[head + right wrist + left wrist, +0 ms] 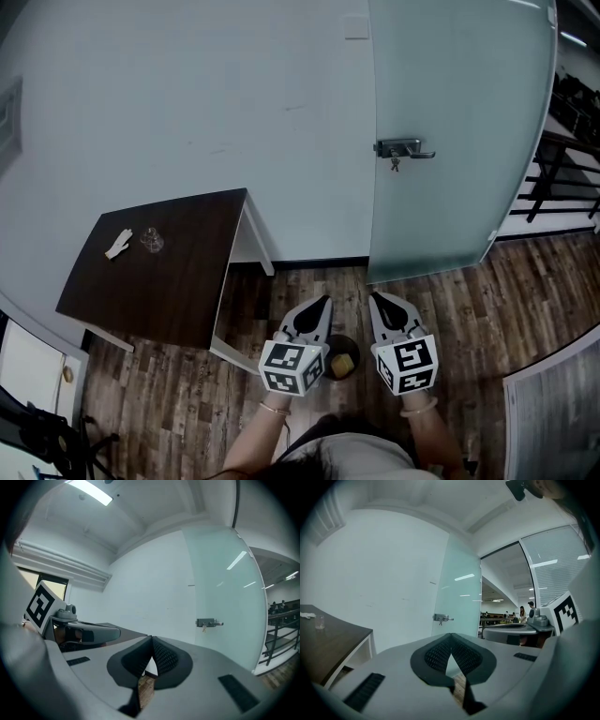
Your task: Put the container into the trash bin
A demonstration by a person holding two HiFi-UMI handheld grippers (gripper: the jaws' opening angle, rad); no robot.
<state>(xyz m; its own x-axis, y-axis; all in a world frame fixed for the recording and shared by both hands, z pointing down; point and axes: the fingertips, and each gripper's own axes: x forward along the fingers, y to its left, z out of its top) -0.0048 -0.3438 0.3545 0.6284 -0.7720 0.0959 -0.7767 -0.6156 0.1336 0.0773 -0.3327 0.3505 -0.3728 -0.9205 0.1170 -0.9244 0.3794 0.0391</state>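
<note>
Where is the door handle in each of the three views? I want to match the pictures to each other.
Head view: the door handle is right of centre, in the upper third.
Left gripper view: it is small, just left of centre, a little below mid height.
Right gripper view: it is right of centre, a little below mid height.
Shared landmark: the frosted glass door that carries it, next to the plain pale wall.
</note>
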